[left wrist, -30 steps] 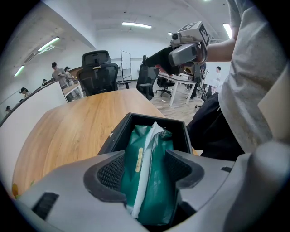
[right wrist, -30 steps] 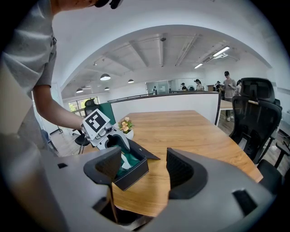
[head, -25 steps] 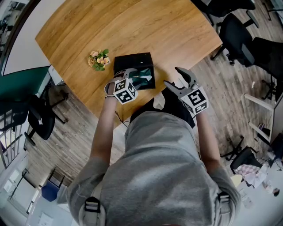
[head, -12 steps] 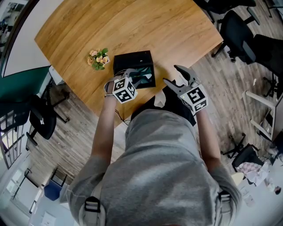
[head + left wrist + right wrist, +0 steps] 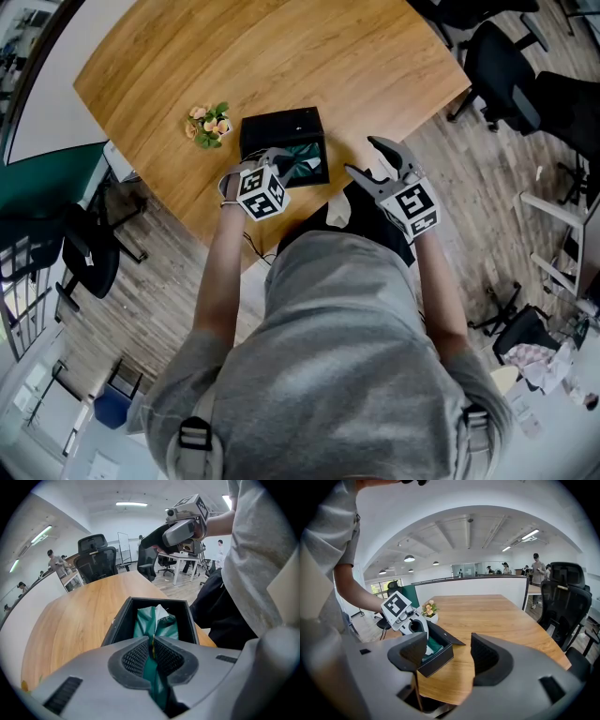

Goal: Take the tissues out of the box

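An open black box (image 5: pixel 279 129) sits near the front edge of the wooden table (image 5: pixel 281 56). Inside it lies a green tissue pack (image 5: pixel 304 163) with a white corner showing. In the left gripper view the green pack (image 5: pixel 157 620) rises from the box (image 5: pixel 123 616), and my left gripper (image 5: pixel 151 649) has just been closing on it; its pads now pinch a fold of the green wrapper. In the head view the left gripper (image 5: pixel 281 161) reaches into the box's near end. My right gripper (image 5: pixel 362 157) hovers open to the right of the box, with nothing between its jaws (image 5: pixel 449 654).
A small pot of flowers (image 5: pixel 209 125) stands left of the box. Black office chairs (image 5: pixel 502 66) stand beyond the table's right edge. The person's body is close against the table's front edge. More desks and people are in the room behind.
The left gripper's jaws have closed onto the green tissue pack in the box. Both hands have stayed where they were.
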### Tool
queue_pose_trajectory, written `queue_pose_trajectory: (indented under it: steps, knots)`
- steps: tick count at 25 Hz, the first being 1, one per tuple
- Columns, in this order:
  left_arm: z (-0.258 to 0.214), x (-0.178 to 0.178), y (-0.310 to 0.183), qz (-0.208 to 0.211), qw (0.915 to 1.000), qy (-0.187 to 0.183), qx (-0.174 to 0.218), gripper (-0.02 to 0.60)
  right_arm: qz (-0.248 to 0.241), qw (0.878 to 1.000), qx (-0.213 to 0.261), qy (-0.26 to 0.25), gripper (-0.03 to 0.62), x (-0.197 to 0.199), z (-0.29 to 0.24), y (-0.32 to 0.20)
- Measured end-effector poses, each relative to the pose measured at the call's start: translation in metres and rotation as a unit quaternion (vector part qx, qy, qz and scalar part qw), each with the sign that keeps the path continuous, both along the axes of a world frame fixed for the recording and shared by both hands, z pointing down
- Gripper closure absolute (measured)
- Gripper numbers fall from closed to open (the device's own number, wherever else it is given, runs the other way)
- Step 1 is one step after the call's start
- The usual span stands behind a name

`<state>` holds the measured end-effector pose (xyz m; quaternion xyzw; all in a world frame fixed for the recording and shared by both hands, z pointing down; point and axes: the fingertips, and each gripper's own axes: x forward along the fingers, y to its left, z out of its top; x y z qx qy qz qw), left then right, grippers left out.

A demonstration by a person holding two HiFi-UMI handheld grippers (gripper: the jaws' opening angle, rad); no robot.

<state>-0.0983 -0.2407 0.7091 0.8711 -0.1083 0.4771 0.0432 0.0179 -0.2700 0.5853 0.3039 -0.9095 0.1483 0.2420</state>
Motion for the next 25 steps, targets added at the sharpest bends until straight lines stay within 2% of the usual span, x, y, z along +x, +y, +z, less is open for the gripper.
queue_pose_trajectory:
  steps: [12,25]
  knots:
    - [-0.016,-0.009,-0.004,-0.031,0.9993,0.02,0.005,0.543,0.0,1.0,0.005,-0.003,0.296,-0.004,-0.003,0.005]
    - [-0.035,-0.008,-0.005,-0.037,0.9985,0.035,0.021,0.554,0.003,1.0,0.016,-0.005,0.295,-0.005,-0.008,0.008]
